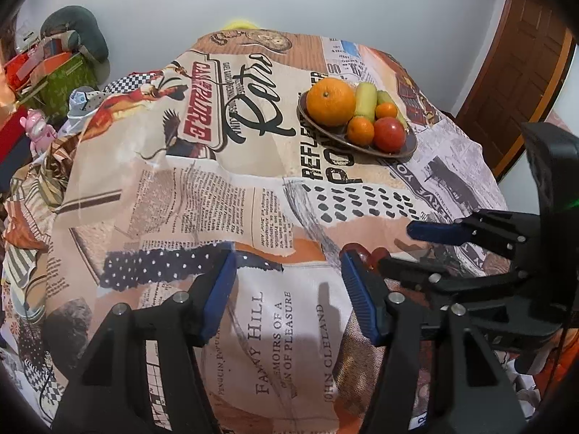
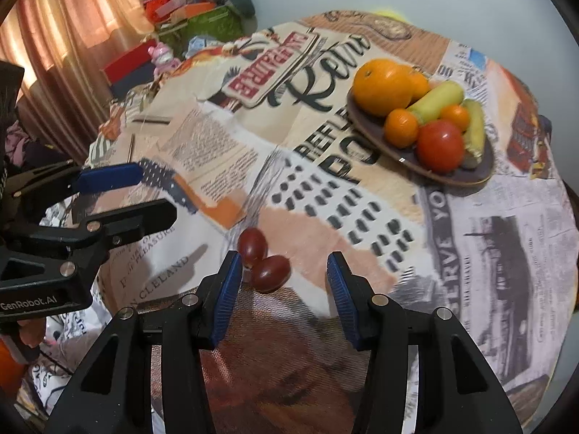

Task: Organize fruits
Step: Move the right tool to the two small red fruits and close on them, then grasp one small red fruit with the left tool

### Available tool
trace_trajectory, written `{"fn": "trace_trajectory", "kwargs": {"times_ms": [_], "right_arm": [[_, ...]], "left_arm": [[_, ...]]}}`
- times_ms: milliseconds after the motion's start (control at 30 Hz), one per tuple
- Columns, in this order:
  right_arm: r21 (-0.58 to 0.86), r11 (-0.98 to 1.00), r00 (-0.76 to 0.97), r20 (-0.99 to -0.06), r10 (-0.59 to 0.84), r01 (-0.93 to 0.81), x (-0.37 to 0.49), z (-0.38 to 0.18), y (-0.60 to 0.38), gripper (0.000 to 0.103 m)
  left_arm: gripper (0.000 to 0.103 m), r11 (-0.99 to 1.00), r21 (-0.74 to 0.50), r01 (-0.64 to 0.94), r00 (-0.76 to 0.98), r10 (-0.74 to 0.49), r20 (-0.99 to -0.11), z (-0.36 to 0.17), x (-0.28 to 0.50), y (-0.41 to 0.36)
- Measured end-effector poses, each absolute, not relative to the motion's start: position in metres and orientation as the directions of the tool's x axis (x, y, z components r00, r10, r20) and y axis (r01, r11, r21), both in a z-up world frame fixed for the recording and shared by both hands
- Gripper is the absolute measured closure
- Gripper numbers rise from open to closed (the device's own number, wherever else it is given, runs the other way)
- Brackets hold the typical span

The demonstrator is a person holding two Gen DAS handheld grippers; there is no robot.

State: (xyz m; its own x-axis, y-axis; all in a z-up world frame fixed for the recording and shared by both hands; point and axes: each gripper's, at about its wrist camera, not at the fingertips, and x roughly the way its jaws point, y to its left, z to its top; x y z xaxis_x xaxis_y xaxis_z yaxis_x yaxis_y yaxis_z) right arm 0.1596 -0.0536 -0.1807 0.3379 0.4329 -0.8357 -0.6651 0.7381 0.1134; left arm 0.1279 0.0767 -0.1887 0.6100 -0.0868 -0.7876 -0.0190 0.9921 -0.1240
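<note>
Both grippers spread, empty: left gripper (image 1: 287, 289), right gripper (image 2: 284, 285). Two red grapes (image 2: 264, 258) lie touching on the cloth (image 2: 488, 253) just ahead of right's fingertips; fruit plate (image 2: 376, 141) at 1 o'clock.

Left claw (image 1: 287, 294) spread wide, empty; right claw (image 2: 284, 289) spread wide, empty, just beside it.

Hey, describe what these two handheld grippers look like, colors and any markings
Both the left gripper and right gripper are black plastic frames with silver screws and ribbed blue finger pads. The left one's body carries white "GenRobot.AI" lettering, seen from the right wrist view.
</note>
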Motion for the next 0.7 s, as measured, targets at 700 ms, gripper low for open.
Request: {"fn": "trace_trajectory", "kwargs": {"times_ms": [700], "right_arm": [[0.131,0.736,0.351,-0.815,0.461,-0.664,0.167,-0.178,-0.07,0.081]], "left_arm": [[0.053,0.987,-0.151,0.051,0.573,-0.153,-0.805,-0.201,0.141,0.054]]}}
